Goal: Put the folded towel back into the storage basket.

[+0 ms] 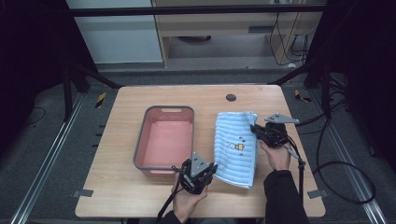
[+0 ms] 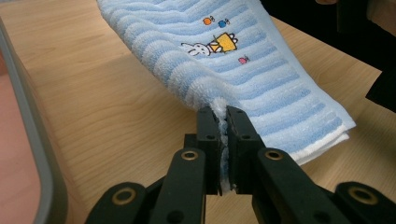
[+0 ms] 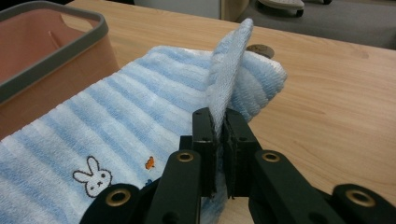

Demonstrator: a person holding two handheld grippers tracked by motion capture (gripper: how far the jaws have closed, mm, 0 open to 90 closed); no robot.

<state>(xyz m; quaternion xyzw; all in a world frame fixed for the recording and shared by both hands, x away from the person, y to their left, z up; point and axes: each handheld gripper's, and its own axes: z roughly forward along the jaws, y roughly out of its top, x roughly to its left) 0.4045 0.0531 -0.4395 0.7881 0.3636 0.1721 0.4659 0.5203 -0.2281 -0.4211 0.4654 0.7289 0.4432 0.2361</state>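
Note:
A folded blue-and-white striped towel (image 1: 236,148) with a small rabbit picture lies on the wooden table (image 1: 121,186), right of a pink tub. My left gripper (image 1: 214,170) is shut on the towel's near left corner; in the left gripper view the cloth (image 2: 224,60) is pinched between the jaws of the gripper (image 2: 223,114). My right gripper (image 1: 255,128) is shut on the towel's right edge near its far end. In the right gripper view a flap of towel (image 3: 229,74) stands up out of the closed gripper (image 3: 220,116).
A pink tub with a grey rim (image 1: 187,109) stands left of the towel, its wall (image 3: 51,70) close to the cloth. A dark round cap (image 1: 230,97) sits in the table top behind the towel. Bare wood lies along the front and right.

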